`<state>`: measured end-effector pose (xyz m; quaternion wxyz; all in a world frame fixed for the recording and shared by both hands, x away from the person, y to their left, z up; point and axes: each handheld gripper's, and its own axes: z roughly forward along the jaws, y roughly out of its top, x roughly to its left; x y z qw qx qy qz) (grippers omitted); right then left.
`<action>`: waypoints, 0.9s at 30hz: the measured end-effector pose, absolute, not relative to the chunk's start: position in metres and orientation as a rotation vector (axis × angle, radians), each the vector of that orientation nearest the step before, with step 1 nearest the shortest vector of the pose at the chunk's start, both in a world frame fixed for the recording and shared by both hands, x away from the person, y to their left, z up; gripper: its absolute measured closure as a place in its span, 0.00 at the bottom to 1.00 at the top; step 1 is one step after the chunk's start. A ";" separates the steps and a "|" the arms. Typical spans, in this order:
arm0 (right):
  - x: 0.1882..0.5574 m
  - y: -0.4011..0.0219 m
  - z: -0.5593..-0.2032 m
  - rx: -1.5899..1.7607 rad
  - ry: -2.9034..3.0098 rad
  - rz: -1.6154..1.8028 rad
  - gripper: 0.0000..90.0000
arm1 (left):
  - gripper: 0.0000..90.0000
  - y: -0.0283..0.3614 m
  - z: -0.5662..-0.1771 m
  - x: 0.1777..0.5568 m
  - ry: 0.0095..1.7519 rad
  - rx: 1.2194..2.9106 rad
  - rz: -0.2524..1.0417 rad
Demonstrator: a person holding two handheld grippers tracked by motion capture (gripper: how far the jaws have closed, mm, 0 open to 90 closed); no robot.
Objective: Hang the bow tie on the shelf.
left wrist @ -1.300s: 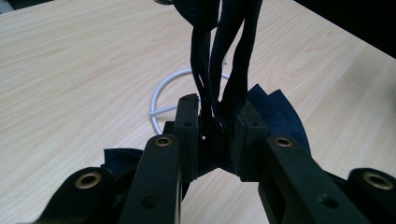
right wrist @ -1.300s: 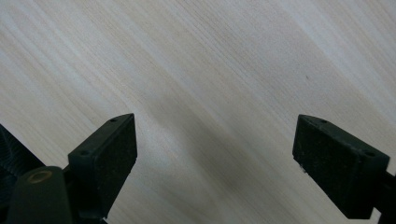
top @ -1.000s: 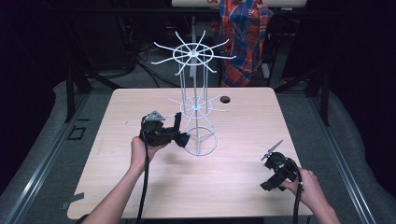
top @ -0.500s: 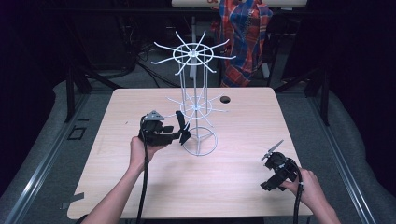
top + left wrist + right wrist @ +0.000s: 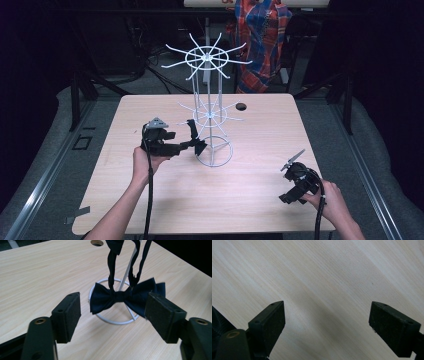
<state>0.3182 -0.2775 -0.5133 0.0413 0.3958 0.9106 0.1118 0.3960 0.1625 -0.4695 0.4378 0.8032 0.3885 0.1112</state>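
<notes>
Bow tie: We see a dark navy bow tie (image 5: pixel 125 298) hanging by its black strap (image 5: pixel 111 270) from the white wire rack (image 5: pixel 207 107). It dangles low, just above the rack's round wire base (image 5: pixel 112 315), close in front of the slanted white rod there.

Bow tie direction: In the left gripper view its long axis runs side to side, wing tips pointing left and right, slightly tilted with the right wing higher. The knot sits in the middle and the two strap lengths rise straight up from it.

Bow tie relative to left claw: The left claw (image 5: pixel 113 315) is released, its jaws spread wide. The bow tie hangs beyond the jaws and between their lines; its right wing passes behind the right jaw's tip. We cannot tell whether they touch. In the high view the left claw (image 5: pixel 196 145) points to the right at the rack's lower part.

Right claw: The right claw (image 5: pixel 327 322) is released, jaws wide apart, with bare pale wood between them. In the high view the right claw (image 5: pixel 293 162) sits near the worktop's front right corner, well apart from the rack.

Worktop: We see a light wooden worktop (image 5: pixel 150 200) with a round cable hole (image 5: pixel 241 106) near its far edge, behind the rack.

Hands: The left hand (image 5: pixel 145 162) and right hand (image 5: pixel 330 197) each hold a gripper body.
</notes>
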 end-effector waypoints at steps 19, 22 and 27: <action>0.318 -0.278 -0.512 1.209 2.789 0.346 0.15 | 0.13 0.181 -0.455 0.374 0.985 2.051 0.367; 0.318 -0.278 -0.512 1.209 2.787 0.348 0.15 | 0.11 0.183 -0.455 0.371 0.996 2.059 0.380; 0.318 -0.278 -0.512 1.207 2.789 0.342 0.15 | 0.09 0.183 -0.457 0.367 1.010 2.085 0.389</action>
